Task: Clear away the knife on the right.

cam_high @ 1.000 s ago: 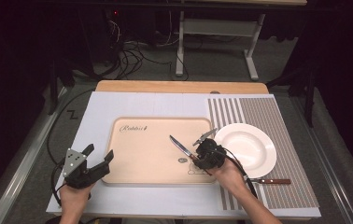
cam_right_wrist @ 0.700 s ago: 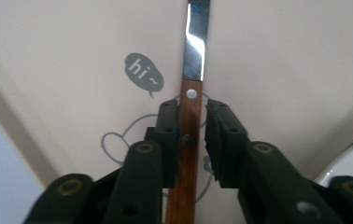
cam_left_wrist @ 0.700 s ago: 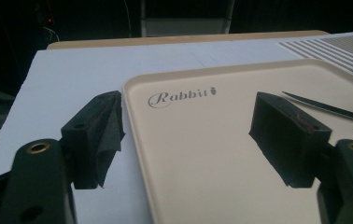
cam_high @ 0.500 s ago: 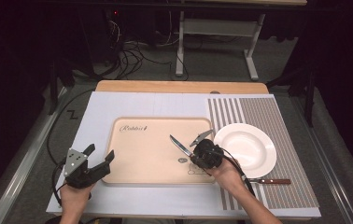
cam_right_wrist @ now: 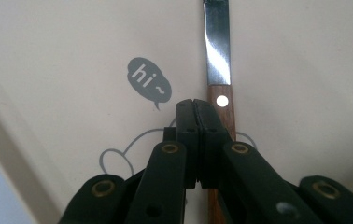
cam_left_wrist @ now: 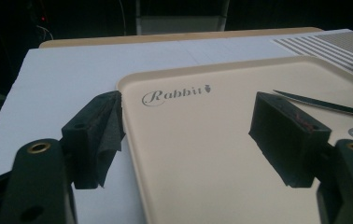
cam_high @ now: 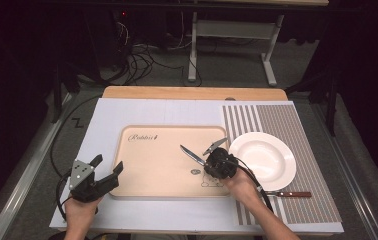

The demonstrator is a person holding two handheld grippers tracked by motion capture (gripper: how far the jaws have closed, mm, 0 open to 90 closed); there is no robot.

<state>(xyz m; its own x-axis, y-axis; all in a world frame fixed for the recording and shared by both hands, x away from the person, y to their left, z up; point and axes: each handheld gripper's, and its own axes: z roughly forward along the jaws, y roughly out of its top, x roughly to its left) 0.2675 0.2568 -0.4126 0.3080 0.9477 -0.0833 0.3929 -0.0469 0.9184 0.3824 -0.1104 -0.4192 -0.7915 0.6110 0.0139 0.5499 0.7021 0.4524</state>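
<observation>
Comparing with a second ago, the right gripper [cam_high: 212, 162] has its jaws pressed together now, empty, beside the knife [cam_right_wrist: 220, 93] lying on the beige tray [cam_high: 152, 170]; the left gripper [cam_high: 108, 169] keeps its jaws spread.

Your left gripper [cam_high: 108, 173] sits near the front left corner of the desk, held in your left hand [cam_high: 79, 212], which comes in over the front edge. Its jaws stand wide apart and point toward the far right, with nothing between the pads [cam_left_wrist: 97, 133]. Your right gripper [cam_high: 216, 161] is further right along the front edge, your right hand [cam_high: 242, 187] behind it and the forearm slanting in from the front. Its jaws have just been closing and now meet, pad against pad, with nothing between them.
</observation>
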